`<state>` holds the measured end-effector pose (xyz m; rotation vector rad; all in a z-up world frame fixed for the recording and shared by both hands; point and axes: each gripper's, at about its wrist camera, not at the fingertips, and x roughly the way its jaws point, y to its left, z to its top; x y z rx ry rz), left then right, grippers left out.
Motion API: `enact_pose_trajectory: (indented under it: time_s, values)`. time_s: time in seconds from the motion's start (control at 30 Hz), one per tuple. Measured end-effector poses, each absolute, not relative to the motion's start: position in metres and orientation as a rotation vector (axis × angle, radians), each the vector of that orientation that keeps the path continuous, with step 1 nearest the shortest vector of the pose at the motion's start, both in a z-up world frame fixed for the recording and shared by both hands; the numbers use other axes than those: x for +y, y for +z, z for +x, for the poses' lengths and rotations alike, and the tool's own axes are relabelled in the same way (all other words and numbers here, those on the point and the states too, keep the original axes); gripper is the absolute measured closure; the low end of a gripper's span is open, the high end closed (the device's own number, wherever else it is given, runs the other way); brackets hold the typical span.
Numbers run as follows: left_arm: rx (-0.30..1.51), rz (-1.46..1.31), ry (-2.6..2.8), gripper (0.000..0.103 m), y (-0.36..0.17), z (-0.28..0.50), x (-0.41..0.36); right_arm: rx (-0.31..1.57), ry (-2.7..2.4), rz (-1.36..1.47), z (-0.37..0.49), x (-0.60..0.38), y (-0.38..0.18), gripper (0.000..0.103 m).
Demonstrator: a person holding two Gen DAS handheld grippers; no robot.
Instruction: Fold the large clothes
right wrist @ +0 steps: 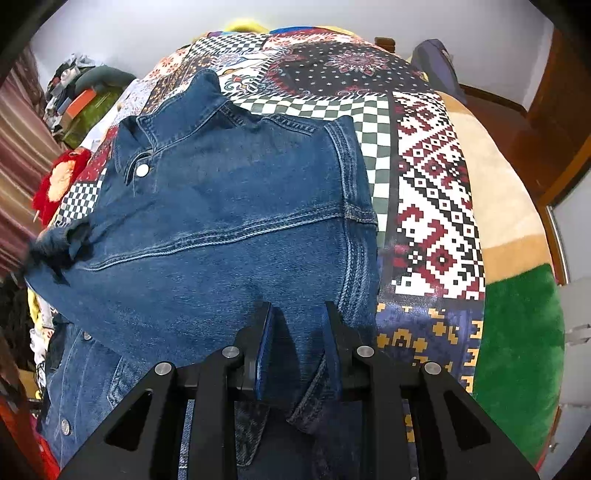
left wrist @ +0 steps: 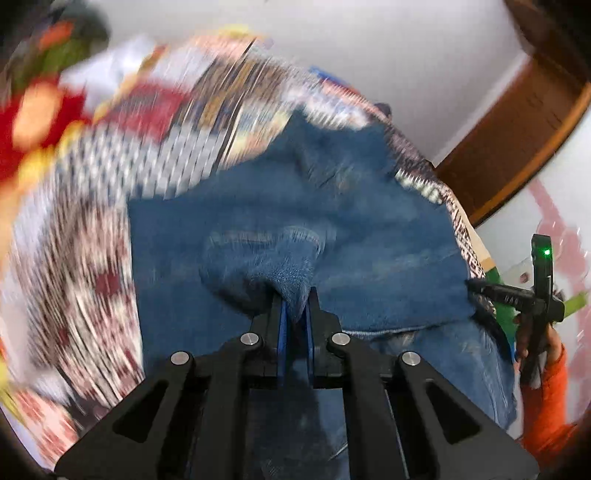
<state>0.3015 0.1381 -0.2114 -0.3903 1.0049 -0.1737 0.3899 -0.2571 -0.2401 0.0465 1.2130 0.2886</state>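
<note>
My left gripper (left wrist: 295, 310) is nearest to the lens. Its two blue pads are pressed together on a bunched fold of the denim jacket (left wrist: 295, 221), so it is clenched on the cloth. The left view is blurred, esp. the bedspread around the jacket.

My right gripper (right wrist: 297, 328) has its fingers (right wrist: 264, 343) apart, and a thick part of the same jacket (right wrist: 229, 206) sits between them. The pads look to touch the denim on both sides, but I cannot tell if they really press it or only stand around it.

The jacket lies on the patchwork bedspread (right wrist: 436, 192), back side up, collar (right wrist: 177, 110) far from my right gripper and a metal snap button (right wrist: 142, 170) just beside the collar. One sleeve end (right wrist: 51, 247) hangs toward the left edge of the bedspread. The near part of the jacket drops over the bed edge below my right gripper.

The bedspread has checkered, floral & geometric patches. A beige and green blanket (right wrist: 517, 332) lies under it at the right of the jacket. Beyond the bedspread is a white wall (right wrist: 332, 14); a brown wooden door frame (right wrist: 554, 129) is right of the blanket, and a pile of clothes (right wrist: 85, 99) is left of the collar.
</note>
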Motion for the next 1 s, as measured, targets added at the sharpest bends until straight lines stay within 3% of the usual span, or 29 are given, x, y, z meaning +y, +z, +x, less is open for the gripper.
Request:
enact_pose_trajectory:
  time_s: [0.33, 0.4, 0.47, 0.5, 0.8, 0.87, 1.0]
  values:
    - [1.053, -0.448, -0.048, 0.083, -0.247, 0.255, 0.164, 1.179, 0.246, -0.033, 0.381, -0.250, -0.243, 0.081]
    - [1.063, -0.494, -0.058, 0.083, -0.254, 0.249, 0.174, 1.176, 0.223, -0.057, 0.379, -0.251, -0.244, 0.068]
    - [1.082, -0.489, -0.021, 0.084, -0.259, 0.244, 0.179, 1.163, 0.143, -0.093, 0.377, -0.255, -0.244, 0.027]
    - [1.084, -0.490, -0.016, 0.084, -0.261, 0.242, 0.181, 1.158, 0.111, -0.104, 0.376, -0.258, -0.245, 0.020]
    - [1.102, -0.296, 0.037, 0.081, -0.235, 0.228, 0.178, 1.225, 0.177, 0.022, 0.378, -0.284, -0.245, 0.019]
    - [1.073, -0.273, 0.033, 0.076, -0.221, 0.230, 0.181, 1.193, 0.182, 0.010, 0.380, -0.280, -0.235, 0.019]
    - [0.966, -0.201, 0.072, 0.047, -0.185, 0.242, 0.187, 1.131, 0.218, -0.006, 0.390, -0.270, -0.215, 0.019]
